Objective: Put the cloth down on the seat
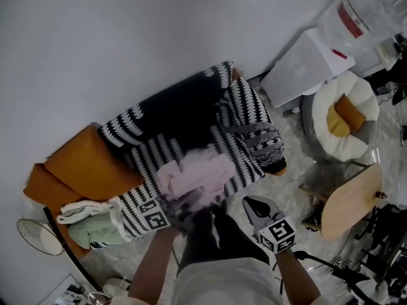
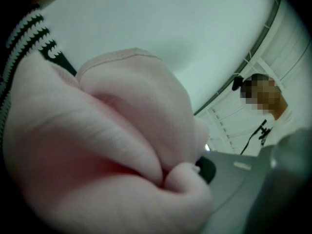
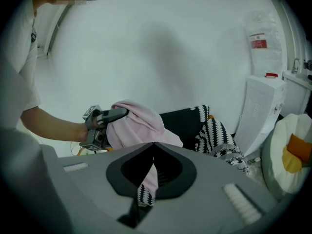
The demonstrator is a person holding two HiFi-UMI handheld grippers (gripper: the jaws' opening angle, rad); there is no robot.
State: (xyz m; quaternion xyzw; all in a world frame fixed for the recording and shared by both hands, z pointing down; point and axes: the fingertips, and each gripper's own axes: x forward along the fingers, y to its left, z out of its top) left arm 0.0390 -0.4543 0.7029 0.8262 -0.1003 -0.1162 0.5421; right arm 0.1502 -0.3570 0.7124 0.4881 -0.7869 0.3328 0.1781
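Note:
A pale pink cloth (image 1: 194, 178) hangs bunched just above the sofa seat, which is covered by a black-and-white patterned blanket (image 1: 184, 116). My left gripper (image 1: 170, 201) is shut on the cloth's near edge. In the left gripper view the pink cloth (image 2: 107, 145) fills most of the picture and wraps over the jaws. From the right gripper view, the left gripper (image 3: 122, 114) holds the cloth (image 3: 139, 126) up in front of the sofa. My right gripper (image 1: 249, 203) hangs to the right of the cloth, apart from it, jaws shut with nothing in them (image 3: 153, 144).
Orange cushions (image 1: 82, 167) lie at the sofa's left end, with folded green and white cloths (image 1: 89, 224) beside them. A white pouf (image 1: 346, 116) with a yellow cushion, a round wooden stool (image 1: 350, 199) and a white box-shaped unit (image 1: 305, 65) stand to the right.

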